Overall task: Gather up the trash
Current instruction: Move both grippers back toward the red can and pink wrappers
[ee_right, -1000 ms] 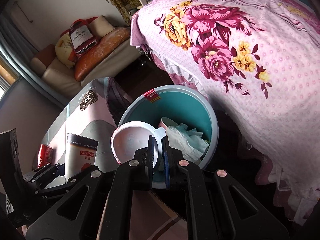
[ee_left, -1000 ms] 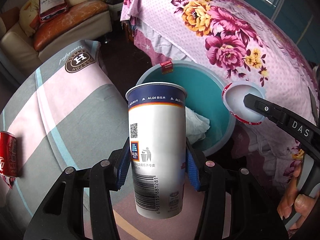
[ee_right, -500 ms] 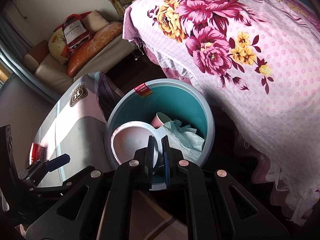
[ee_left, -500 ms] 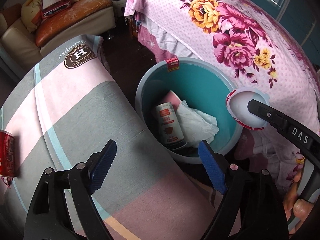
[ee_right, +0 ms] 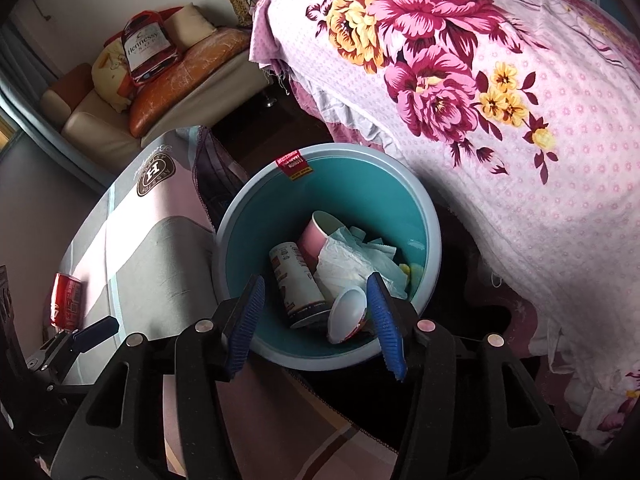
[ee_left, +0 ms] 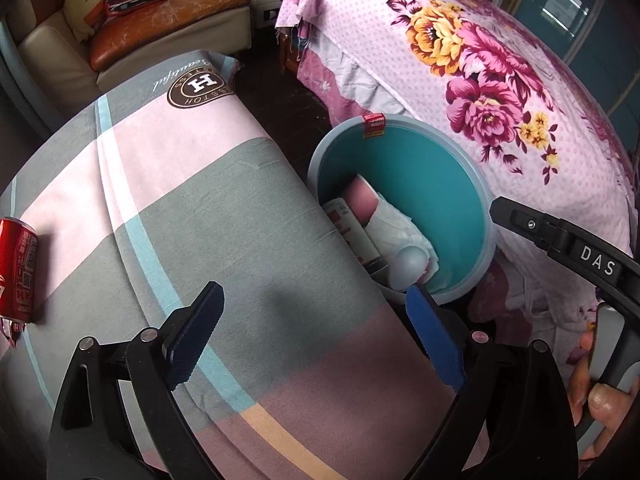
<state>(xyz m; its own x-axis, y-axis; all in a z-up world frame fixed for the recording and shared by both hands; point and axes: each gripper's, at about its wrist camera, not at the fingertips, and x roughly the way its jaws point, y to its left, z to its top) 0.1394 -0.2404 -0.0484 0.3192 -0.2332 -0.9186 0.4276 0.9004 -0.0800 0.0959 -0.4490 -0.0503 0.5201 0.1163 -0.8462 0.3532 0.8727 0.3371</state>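
Note:
The teal bin (ee_right: pixel 340 184) stands on the floor between the table and the bed. In it lie a tall white paper cup (ee_right: pixel 296 284), a white bowl (ee_right: pixel 348 314), a pink cup (ee_right: pixel 316 236) and crumpled tissue (ee_right: pixel 352 260). My right gripper (ee_right: pixel 316 284) hangs above the bin, its jaws opening with nothing between the pads. My left gripper (ee_left: pixel 314 300) is over the striped tablecloth (ee_left: pixel 200 220), left of the bin (ee_left: pixel 420 168), jaws opening wide and empty. A red can (ee_left: pixel 18 268) lies on the table's left edge; the right wrist view also shows this can (ee_right: pixel 66 300).
A bed with a pink floral cover (ee_left: pixel 500 80) rises right behind the bin. A sofa with cushions (ee_left: pixel 160 8) stands at the back. A person's hand (ee_left: pixel 600 396) holds the right tool at the lower right of the left wrist view. Dark floor shows between table and bed.
The left gripper let go of the tall white cup, which dropped into the bin, and then shifted left over the table. The right gripper opened and the white bowl now lies in the bin.

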